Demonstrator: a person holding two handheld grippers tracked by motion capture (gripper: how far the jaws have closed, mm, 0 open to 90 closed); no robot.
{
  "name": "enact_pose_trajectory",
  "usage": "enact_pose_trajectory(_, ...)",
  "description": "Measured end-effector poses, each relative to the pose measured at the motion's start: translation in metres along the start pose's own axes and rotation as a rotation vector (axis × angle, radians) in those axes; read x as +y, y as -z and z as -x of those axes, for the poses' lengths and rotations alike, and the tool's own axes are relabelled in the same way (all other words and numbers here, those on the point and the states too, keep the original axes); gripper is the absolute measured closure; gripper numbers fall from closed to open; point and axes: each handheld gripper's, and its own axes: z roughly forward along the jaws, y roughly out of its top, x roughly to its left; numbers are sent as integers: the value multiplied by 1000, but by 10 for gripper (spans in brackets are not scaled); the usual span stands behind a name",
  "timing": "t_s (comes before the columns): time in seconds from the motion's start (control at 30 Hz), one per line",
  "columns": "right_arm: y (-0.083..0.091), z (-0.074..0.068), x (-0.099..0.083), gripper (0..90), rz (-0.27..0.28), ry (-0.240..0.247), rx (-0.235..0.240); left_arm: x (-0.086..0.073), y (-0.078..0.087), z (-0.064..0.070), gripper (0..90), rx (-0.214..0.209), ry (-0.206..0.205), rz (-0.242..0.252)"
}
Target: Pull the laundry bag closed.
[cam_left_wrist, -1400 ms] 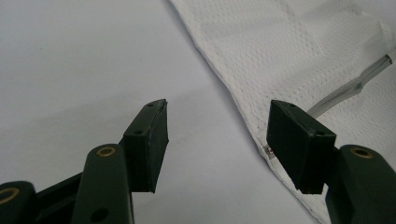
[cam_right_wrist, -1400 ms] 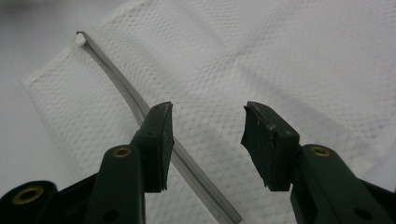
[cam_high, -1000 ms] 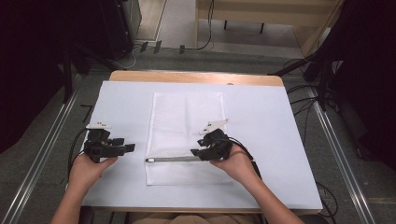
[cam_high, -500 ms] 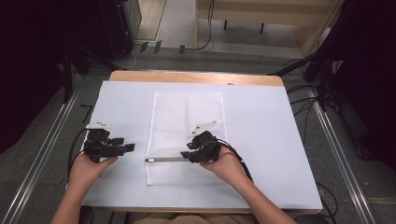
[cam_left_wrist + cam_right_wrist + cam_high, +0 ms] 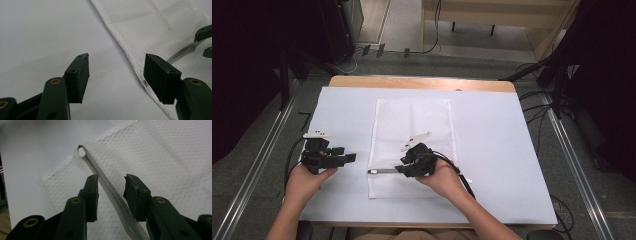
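A white mesh bag (image 5: 412, 145) lies flat mid-table, its grey zipper strip (image 5: 110, 192) crossing the near end. The right gripper (image 5: 110, 195) straddles that strip, jaws parted, gripping nothing. The left gripper (image 5: 116, 75) waits wide open just off the bag's edge — looks like zipper work; next it must pinch the pull

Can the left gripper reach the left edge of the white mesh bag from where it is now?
Probably yes. The left gripper is open, and the edge of the white mesh bag lies just ahead between its jaws, with bare table cover and nothing in the way. The right gripper works farther along.
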Motion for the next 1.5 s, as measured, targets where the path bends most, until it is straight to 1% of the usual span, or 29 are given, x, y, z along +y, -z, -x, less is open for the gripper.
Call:
enact_pose_trajectory(0.2,-5,-3,3,658,4,-11,24,0,-1,1,382,2,-9,-5)
enact_pose_trajectory(0.37,-11,-8,6,674,-7,-5,28,0,-1,0,382,-1,-7,-2)
enact_pose_trajectory(0.43,-15,-10,7,681,-11,8,35,0,-1,0,381,-1,-7,2)
enact_pose_trajectory(0.6,-21,-16,10,703,-21,13,44,0,-1,1,381,-1,-9,-2)
enact_pose_trajectory(0.7,-26,-17,11,705,-19,21,45,0,-2,1,380,-2,-10,1)
enact_pose_trajectory(0.87,-33,-20,13,733,-23,10,70,0,-2,1,380,-1,-10,-1)
enact_pose_trajectory(0.97,-35,-21,14,742,-23,9,75,0,-2,1,379,-2,-10,-2)
enact_pose_trajectory(1.0,-38,-23,14,751,-27,11,86,0,-2,0,379,-3,-9,-2)
enact_pose_trajectory(1.07,-40,-26,15,758,-34,11,91,0,-2,1,379,-3,-9,-2)
enact_pose_trajectory(1.2,-48,-28,16,763,-39,25,98,0,-2,1,379,-1,-10,0)
enact_pose_trajectory(1.23,-50,-28,15,764,-44,14,99,1,-1,1,379,-2,-9,-1)
enact_pose_trajectory(1.27,-52,-28,15,766,-48,12,101,1,-1,0,379,-3,-9,-1)
enact_pose_trajectory(1.5,-60,-32,17,771,-56,15,103,1,-2,0,379,-4,-10,-3)
